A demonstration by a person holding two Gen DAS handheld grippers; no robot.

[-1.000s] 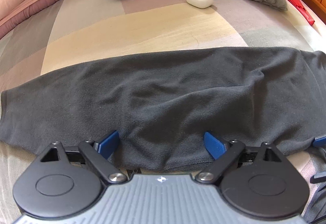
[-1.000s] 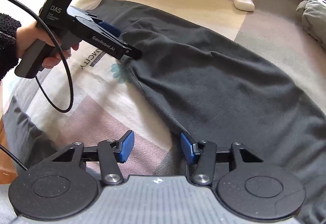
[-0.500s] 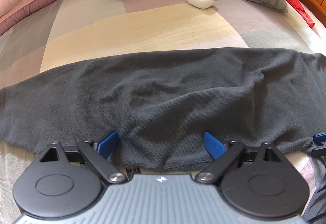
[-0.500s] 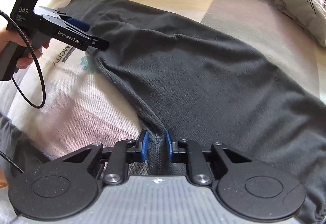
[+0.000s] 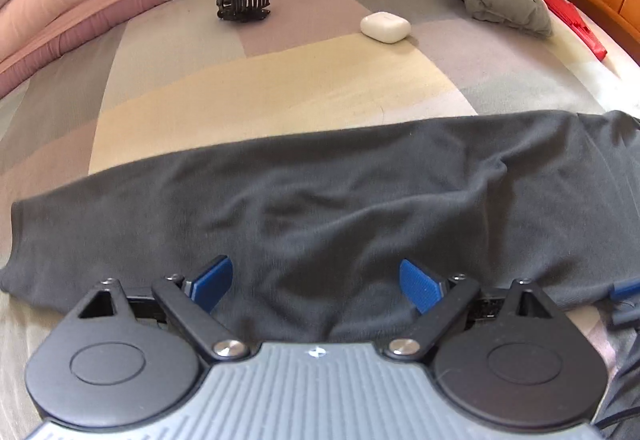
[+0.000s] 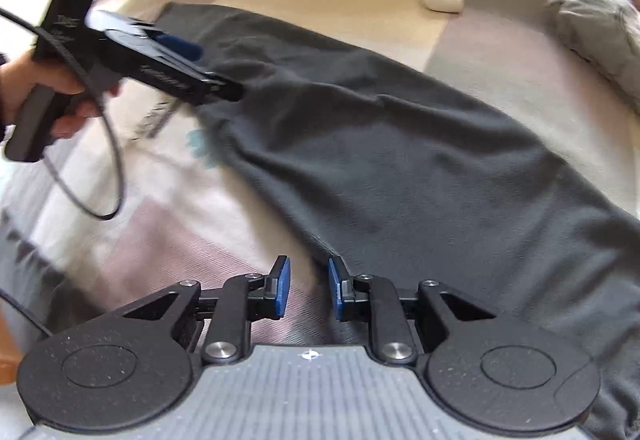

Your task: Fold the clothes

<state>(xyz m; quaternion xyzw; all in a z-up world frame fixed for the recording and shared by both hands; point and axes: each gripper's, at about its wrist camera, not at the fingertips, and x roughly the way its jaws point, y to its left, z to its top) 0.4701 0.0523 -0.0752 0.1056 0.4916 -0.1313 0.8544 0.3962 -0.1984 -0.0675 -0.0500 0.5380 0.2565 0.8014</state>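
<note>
The right claw, which half a second ago pinched the hem of the dark garment, now stands slightly parted with nothing between its pads, the hem just ahead. The left claw is wide open over the cloth's near edge. The garment lies spread across the bed, so this grip seems given up. Lettering on the left tool is blurred and unreadable.

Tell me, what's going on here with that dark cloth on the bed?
A person is folding a dark grey garment spread across a bed, with a handheld gripper in each hand. The left gripper is wide open over the near edge, fabric bunched between its fingers. The right gripper sits partly open at that edge, apparently gripping nothing.
</note>
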